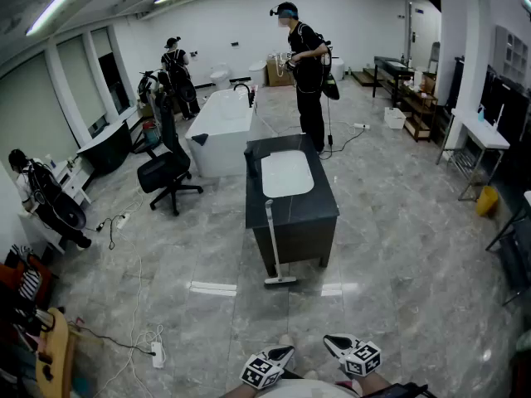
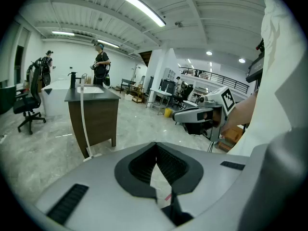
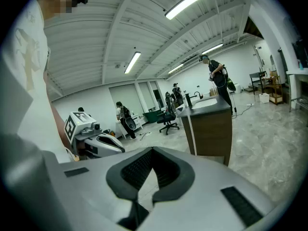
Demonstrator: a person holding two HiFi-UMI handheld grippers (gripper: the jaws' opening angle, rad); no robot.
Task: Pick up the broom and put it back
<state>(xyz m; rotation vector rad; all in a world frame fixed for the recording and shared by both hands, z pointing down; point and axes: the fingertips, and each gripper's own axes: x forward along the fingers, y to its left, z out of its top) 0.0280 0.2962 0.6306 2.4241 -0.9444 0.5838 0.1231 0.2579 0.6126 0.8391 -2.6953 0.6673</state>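
Observation:
A white broom leans upright against the front of a dark cabinet, its head on the floor. It also shows as a thin white handle, the broom in the left gripper view and the broom in the right gripper view. My left gripper and right gripper are held close to my body at the bottom edge, well short of the broom. The left gripper is shut with nothing in it. Likewise the right gripper is shut and empty.
The cabinet carries a white sink basin. A black office chair and a white bathtub stand behind it on the left. A person stands beyond the cabinet; others are at the left. A power strip and cables lie on the floor.

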